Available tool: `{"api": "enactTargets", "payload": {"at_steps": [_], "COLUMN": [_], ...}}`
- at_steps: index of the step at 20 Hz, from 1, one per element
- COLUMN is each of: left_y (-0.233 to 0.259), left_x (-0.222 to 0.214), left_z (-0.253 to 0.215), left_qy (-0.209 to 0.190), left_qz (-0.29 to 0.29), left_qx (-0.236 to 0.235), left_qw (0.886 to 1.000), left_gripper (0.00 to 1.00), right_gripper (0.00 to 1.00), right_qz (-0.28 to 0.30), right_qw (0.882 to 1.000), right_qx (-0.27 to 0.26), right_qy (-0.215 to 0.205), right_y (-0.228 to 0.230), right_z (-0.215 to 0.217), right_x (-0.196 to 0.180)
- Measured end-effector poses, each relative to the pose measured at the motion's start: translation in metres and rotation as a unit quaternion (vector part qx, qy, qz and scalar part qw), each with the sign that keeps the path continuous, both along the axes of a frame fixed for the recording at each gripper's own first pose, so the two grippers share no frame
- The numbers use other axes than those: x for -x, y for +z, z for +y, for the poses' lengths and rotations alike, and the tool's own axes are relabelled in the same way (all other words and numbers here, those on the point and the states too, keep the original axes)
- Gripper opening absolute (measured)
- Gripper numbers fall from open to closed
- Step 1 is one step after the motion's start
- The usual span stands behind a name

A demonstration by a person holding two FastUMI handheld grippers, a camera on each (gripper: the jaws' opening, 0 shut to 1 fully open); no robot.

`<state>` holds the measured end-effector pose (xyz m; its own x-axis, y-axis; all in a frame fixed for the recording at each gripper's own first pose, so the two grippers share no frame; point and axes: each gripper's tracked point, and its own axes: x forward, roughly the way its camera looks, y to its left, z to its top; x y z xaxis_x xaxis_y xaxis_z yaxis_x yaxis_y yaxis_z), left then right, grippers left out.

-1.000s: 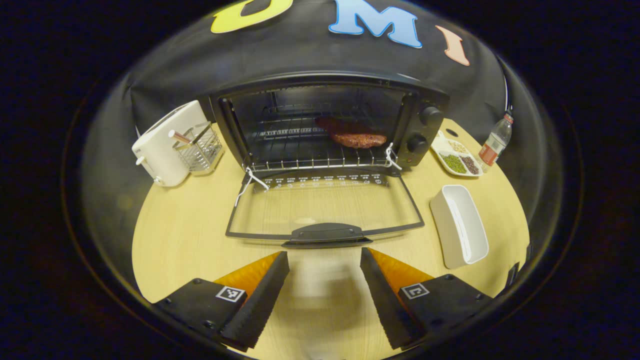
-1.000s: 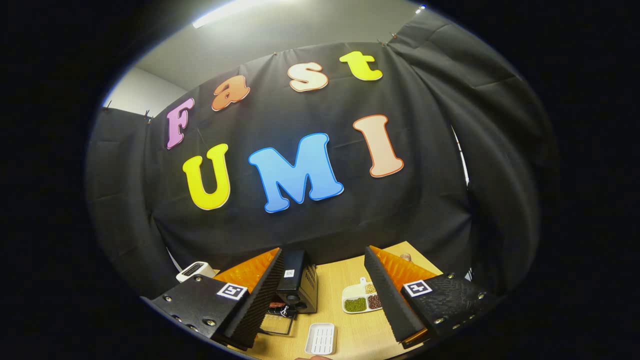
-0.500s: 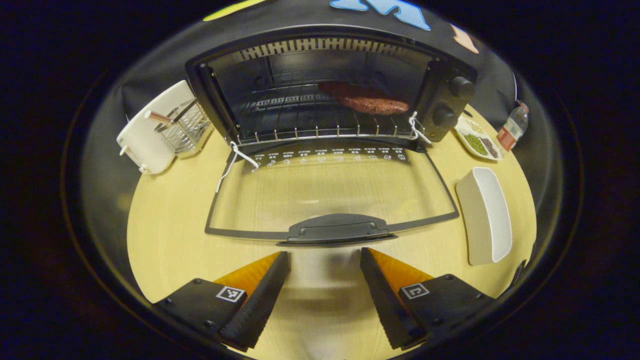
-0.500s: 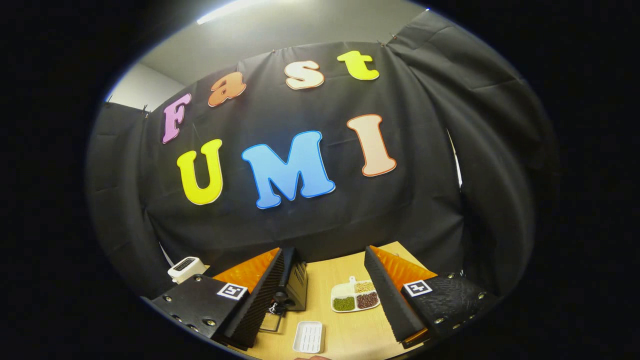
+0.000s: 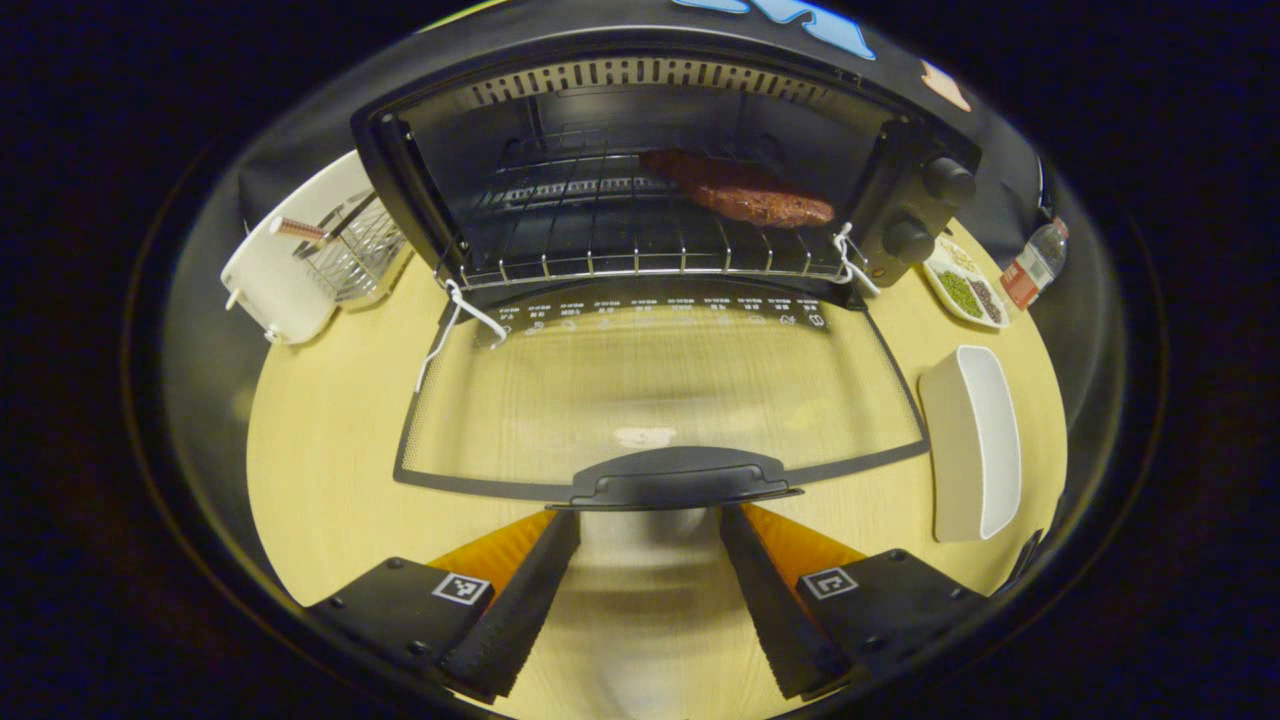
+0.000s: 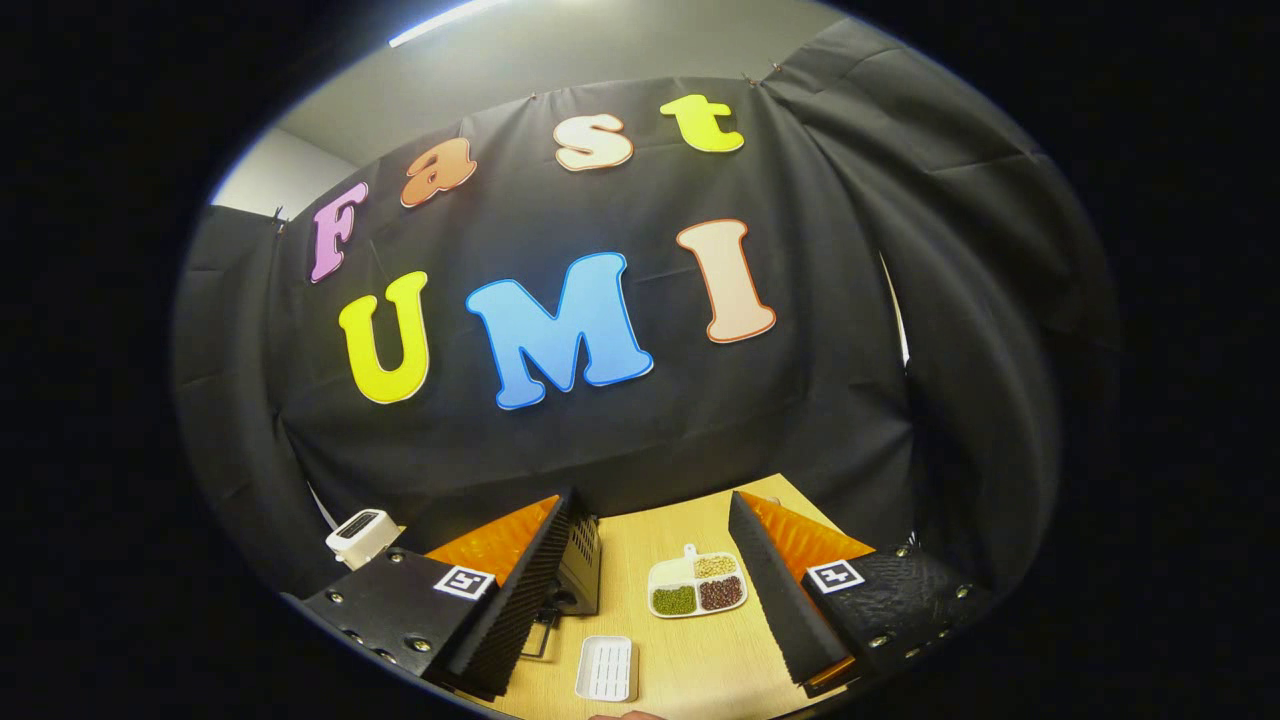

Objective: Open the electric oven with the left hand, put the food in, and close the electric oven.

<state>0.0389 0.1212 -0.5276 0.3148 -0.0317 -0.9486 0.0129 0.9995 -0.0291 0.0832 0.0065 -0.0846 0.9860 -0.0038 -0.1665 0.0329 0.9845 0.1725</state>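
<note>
Left gripper view: my left gripper [image 5: 650, 560] sits low over the table [image 5: 330, 470], jaws spread and holding nothing, just short of the handle [image 5: 680, 478] of the oven [image 5: 660, 150] door [image 5: 655, 385], which lies fully open and flat. The meat [image 5: 745, 195] rests on the rack [image 5: 640, 240], toward its right. A white tray [image 5: 972, 440] lies near the table's right edge; a toaster [image 5: 280, 275] stands left of the oven.

Right gripper view: my right gripper [image 6: 650, 570] is raised, jaws spread and empty. Below I see the divided dish [image 6: 697, 583] and the white tray [image 6: 606, 668] on the table.
</note>
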Motion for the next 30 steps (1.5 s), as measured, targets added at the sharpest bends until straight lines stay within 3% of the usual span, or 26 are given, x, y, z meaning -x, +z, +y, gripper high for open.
{"api": "enactTargets", "payload": {"at_steps": [14, 15, 16, 30], "left_y": [0.072, 0.074, 0.076, 0.119], "left_x": [-0.009, -0.009, -0.01, -0.044], "left_z": [0.002, 0.003, 0.003, 0.0], "left_qy": [0.01, 0.013, 0.016, 0.014], "left_qz": [-0.094, -0.097, -0.099, -0.159], "left_qx": [0.014, 0.017, 0.02, 0.028], "left_qw": [0.995, 0.995, 0.995, 0.987], "left_gripper": [0.97, 0.94, 1.0, 1.0], "right_gripper": [0.98, 0.98, 0.98, 0.98], "right_qz": [-0.001, 0.0, 0.002, 0.009], "right_qw": [1.0, 1.0, 1.0, 1.0], "right_qx": [-0.004, -0.006, -0.007, -0.004], "right_qy": [0.02, 0.022, 0.023, 0.015], "right_y": [0.003, 0.002, 0.001, -0.005], "right_z": [0.016, 0.018, 0.018, 0.015], "right_x": [0.002, 0.002, 0.002, 0.01]}}
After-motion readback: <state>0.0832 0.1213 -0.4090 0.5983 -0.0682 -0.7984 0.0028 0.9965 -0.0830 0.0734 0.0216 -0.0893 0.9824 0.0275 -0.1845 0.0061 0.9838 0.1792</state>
